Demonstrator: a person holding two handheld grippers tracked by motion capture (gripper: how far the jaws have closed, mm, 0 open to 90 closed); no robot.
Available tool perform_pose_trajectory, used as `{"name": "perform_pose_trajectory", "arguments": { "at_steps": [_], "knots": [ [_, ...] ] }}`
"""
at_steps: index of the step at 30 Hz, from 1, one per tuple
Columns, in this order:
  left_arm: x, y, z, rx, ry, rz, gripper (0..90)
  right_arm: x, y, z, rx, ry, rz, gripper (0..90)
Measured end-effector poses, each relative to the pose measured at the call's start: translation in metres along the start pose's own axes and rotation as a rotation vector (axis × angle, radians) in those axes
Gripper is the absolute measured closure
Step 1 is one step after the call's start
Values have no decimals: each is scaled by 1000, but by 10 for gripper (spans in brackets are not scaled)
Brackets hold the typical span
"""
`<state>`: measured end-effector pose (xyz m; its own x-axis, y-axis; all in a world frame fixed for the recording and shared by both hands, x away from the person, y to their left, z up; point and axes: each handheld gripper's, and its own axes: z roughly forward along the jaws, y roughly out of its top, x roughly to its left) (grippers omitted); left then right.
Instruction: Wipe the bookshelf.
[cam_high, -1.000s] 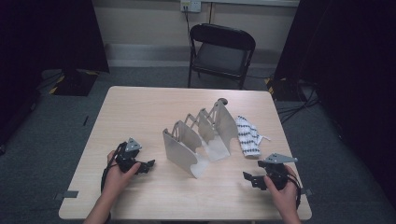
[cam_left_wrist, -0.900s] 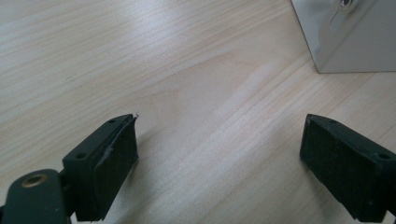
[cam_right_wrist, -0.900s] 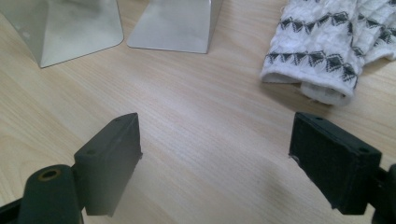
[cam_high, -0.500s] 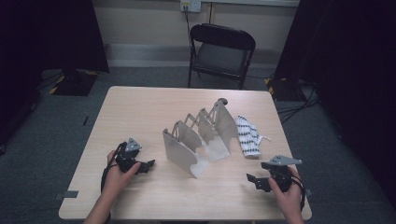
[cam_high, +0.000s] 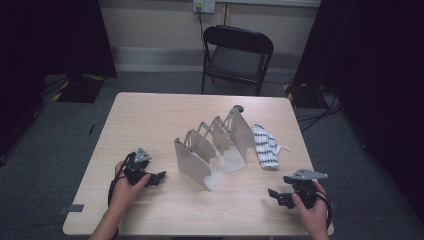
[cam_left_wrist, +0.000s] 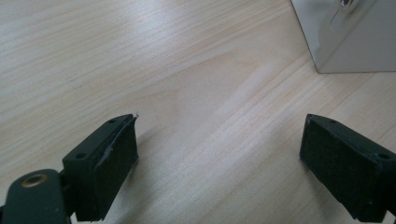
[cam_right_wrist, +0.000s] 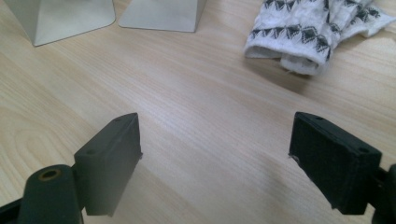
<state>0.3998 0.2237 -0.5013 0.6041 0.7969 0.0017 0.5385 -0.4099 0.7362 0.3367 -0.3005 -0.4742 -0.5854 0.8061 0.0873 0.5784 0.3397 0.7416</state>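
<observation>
Jaws wide on both — right gripper (cam_high: 278, 195) has drawn nearer the person.

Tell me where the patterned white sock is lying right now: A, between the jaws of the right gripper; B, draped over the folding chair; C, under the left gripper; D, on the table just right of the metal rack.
D: the sock lies flat on the table beside the right end of the metal rack, apart from the open right gripper, whose own view shows it ahead of the jaws.
</observation>
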Motion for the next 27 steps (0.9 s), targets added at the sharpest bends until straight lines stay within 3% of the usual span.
{"name": "perform_pose_trajectory", "arguments": {
  "at_steps": [13, 27],
  "knots": [
    [0, 0, 0, 0, -1, 0, 110, -5, -9, -4, 1, -12, -6, 162],
    [0, 0, 0, 1, -1, 5, 110, -19, -29, -6, 38, -32, -9, 163]
  ]
}}
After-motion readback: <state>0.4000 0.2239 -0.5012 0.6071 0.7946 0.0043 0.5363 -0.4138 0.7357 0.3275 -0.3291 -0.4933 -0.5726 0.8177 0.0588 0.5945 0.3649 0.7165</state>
